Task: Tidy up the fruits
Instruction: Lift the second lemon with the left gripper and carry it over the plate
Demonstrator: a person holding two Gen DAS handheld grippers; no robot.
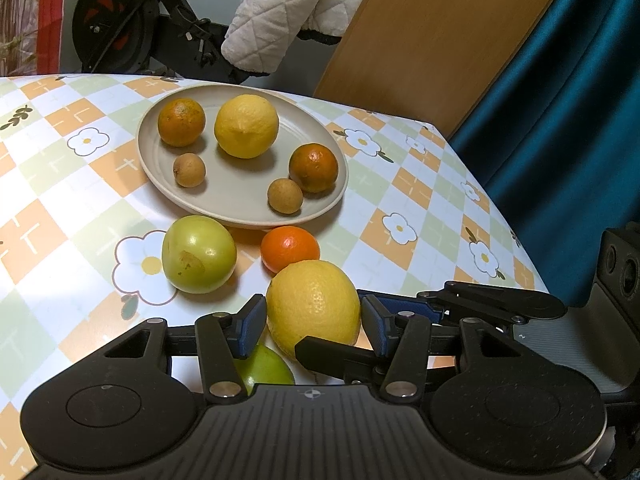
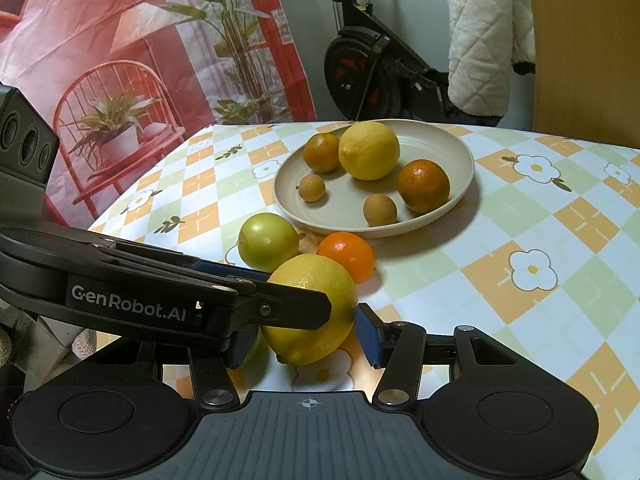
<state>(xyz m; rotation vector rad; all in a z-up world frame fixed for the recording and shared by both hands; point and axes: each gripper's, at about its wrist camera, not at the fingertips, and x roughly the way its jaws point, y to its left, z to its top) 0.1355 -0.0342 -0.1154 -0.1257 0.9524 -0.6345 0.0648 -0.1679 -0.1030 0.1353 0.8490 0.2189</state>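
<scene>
Both the left gripper (image 1: 312, 322) and the right gripper (image 2: 308, 334) are bracketing one large yellow lemon (image 1: 314, 308) on the flower-checked tablecloth (image 1: 420, 200), though actual pad contact is unclear; a green apple (image 1: 199, 254) and small orange tangerine (image 1: 290, 248) are crowding in just beyond, with the beige round plate (image 1: 244, 204) of citrus behind them.

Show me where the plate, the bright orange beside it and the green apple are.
plate (image 1: 240, 196), left wrist view, bare inner floor.
bright orange (image 1: 290, 249), left wrist view, top skin.
green apple (image 2: 268, 242), right wrist view, front side.
</scene>
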